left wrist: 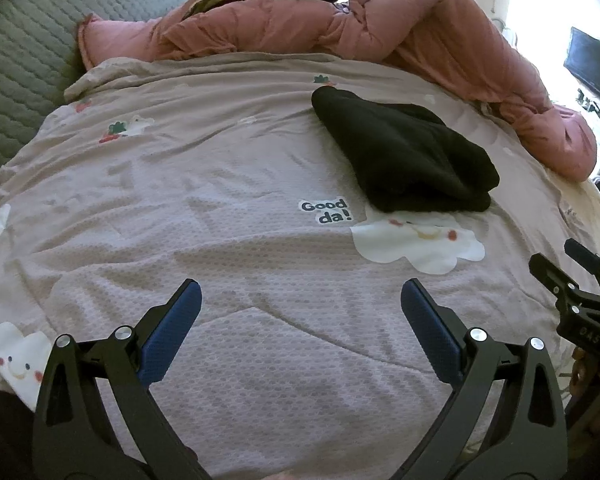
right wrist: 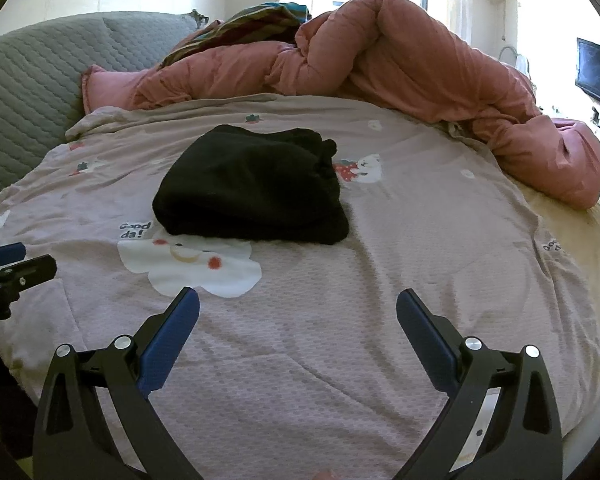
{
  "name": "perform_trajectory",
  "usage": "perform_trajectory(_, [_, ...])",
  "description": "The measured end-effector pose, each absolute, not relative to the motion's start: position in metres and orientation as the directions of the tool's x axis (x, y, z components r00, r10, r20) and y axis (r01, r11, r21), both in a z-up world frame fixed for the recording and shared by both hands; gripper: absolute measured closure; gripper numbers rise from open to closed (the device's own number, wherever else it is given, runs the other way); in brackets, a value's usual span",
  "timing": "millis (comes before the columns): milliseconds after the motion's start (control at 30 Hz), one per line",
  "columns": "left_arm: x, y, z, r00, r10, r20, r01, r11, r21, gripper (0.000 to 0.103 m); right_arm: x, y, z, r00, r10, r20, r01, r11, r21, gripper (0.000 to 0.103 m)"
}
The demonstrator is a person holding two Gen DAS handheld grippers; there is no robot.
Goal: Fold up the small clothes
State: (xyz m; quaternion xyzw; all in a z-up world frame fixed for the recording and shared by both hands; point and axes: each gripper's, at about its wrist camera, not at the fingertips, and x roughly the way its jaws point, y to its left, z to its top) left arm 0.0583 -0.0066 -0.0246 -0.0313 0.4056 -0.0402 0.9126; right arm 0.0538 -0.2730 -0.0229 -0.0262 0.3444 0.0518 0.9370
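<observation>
The left gripper (left wrist: 300,300) sits low in the frame of its own view, its 2 blue-padded fingers (left wrist: 172,328) spread wide with nothing between them, above the pale mauve bedspread (left wrist: 220,184). The right gripper (right wrist: 298,304) stands the same way in its view, fingers (right wrist: 428,332) apart and empty.

The black garment (left wrist: 404,152), folded into a thick bundle, lies on the bedspread in the upper right of the left wrist view and left of centre in the right wrist view (right wrist: 252,196). Its near edge touches a white cloud print (left wrist: 416,244), beside the printed words "Good da!" (left wrist: 326,210). Neither gripper touches it.

A crumpled pink duvet (left wrist: 380,28) runs along the top and down the right edge of both views. A grey quilted headboard (left wrist: 32,40) fills the upper left. The right gripper's black frame shows at the right edge of the left wrist view.
</observation>
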Motion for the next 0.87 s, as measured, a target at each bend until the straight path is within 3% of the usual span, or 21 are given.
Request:
perform_trajectory(267, [0.064,0.002,-0.028,0.650,-0.096,-0.754,0.025,0.994,-0.105,0.009,0.052,-0.299,-0.025,0.761,-0.028,-0.648,0.011,1.000,-0.029,0.005])
perform_trajectory(467, [0.080,0.033,-0.039,0.604,-0.041,-0.796,-0.081,0.990,-0.113,0.009,0.034,-0.392,-0.025,0.715,-0.246,-0.654,0.327,0.945,0.002,0.005])
perform_trajectory(567, [0.094,0.072,-0.039,0.598,-0.018,-0.801,-0.158,0.978,-0.140,0.009,0.004,-0.478,-0.031,0.603,-0.408,-0.685,0.573,0.819,0.017,0.005])
perform_trajectory(700, [0.117,0.147,-0.035,0.594,0.124,-0.794,-0.304,0.949,-0.079,0.009,-0.052,-0.583,-0.048,0.385,-0.584,-0.715,0.816,0.577,-0.031,0.005])
perform_trajectory(867, [0.151,0.257,-0.038,0.509,0.284,-0.813,-0.496,0.868,-0.007,0.009,-0.117,-0.688,-0.082,0.106,-0.617,-0.779,0.955,0.283,-0.094,0.005])
